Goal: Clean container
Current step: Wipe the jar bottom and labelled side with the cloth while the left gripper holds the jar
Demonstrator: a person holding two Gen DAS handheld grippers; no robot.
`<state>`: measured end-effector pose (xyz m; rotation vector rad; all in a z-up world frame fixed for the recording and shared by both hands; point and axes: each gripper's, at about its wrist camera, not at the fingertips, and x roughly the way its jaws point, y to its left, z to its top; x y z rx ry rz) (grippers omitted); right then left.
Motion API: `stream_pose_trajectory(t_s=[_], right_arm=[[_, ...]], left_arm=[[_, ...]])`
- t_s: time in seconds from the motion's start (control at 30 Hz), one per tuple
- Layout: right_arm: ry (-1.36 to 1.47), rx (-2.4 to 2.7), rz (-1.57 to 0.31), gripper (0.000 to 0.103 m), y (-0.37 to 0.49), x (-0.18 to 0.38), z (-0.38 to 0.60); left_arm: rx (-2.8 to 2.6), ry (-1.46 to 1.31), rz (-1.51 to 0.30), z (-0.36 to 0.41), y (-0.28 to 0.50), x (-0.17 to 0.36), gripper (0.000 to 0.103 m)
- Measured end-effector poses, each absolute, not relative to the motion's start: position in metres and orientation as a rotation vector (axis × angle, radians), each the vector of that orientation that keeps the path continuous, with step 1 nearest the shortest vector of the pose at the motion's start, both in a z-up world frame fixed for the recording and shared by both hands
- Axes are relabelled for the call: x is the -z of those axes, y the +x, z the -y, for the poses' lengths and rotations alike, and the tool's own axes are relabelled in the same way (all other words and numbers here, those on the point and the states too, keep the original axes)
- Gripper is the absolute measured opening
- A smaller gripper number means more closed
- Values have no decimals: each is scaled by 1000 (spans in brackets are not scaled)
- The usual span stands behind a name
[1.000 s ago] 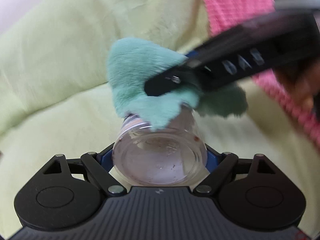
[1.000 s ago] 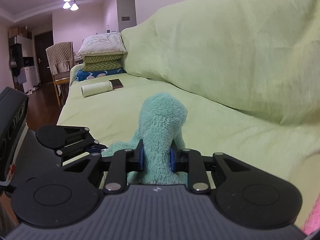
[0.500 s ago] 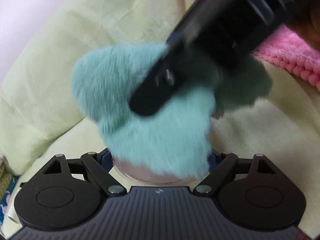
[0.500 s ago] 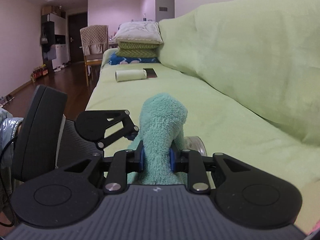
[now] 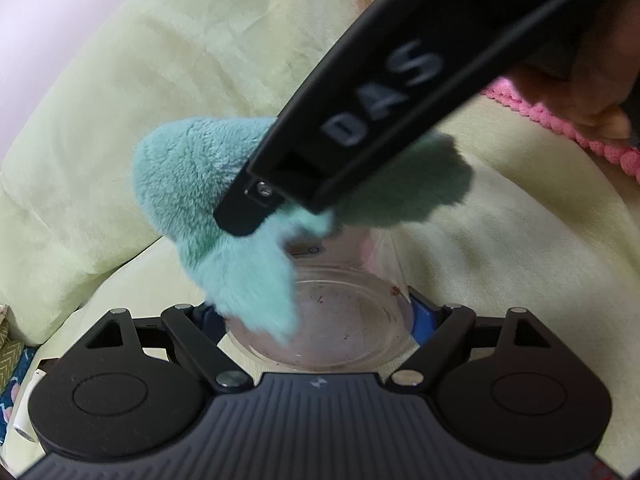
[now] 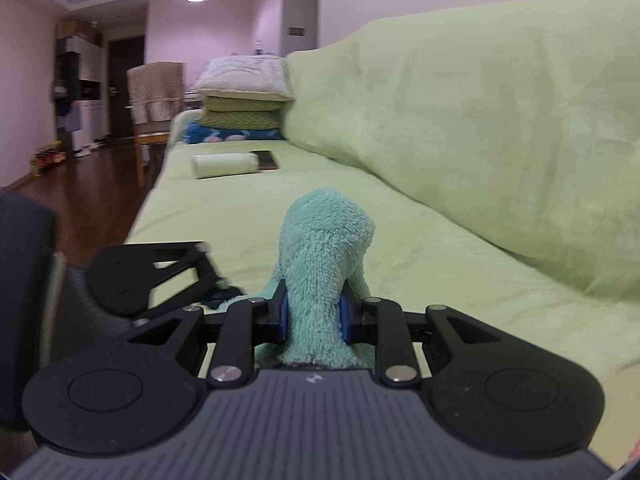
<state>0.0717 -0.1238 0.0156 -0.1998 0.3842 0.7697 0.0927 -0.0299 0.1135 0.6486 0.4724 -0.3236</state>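
Over sofa | left gripper jaws grasp container | right gripper jaws clench cloth

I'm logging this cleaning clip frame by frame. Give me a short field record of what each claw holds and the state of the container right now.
left claw: shut on the clear container, gripped by its sides
right claw: shut on the teal cloth
clear container: transparent, its round end facing the left wrist camera, small reddish specks visible on it
teal cloth: fluffy, draped over the container's upper left side
contact: cloth touches container
setting: green sofa cover behind both claws
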Motion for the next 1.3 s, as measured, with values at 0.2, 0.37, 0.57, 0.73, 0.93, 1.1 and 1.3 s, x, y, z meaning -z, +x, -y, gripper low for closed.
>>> stream_pose_trajectory(t_s=[0.2,0.37,0.57,0.73,0.93,1.1,1.3], right_arm=[[-157,-652,-398,21,78,-11,132],[-31,-649,-454,21,87,-9,151],[29,-645,-500,21,91,-10,160],[53,-683,-525,21,88,-14,164],[-60,-836,-487,21,72,-21,149],[-118,-951,-485,21,60,-23,135],[-141,-877,-437,21,64,-20,133]], left_arm=[[327,650,-468,27,90,-115,85],[386,474,-552,9,99,-122,87],[429,302,-588,-10,99,-133,87],[323,662,-447,21,122,-81,86],[302,690,-451,11,122,-74,86],[313,627,-474,0,127,-77,86],[316,666,-452,0,121,-70,85]])
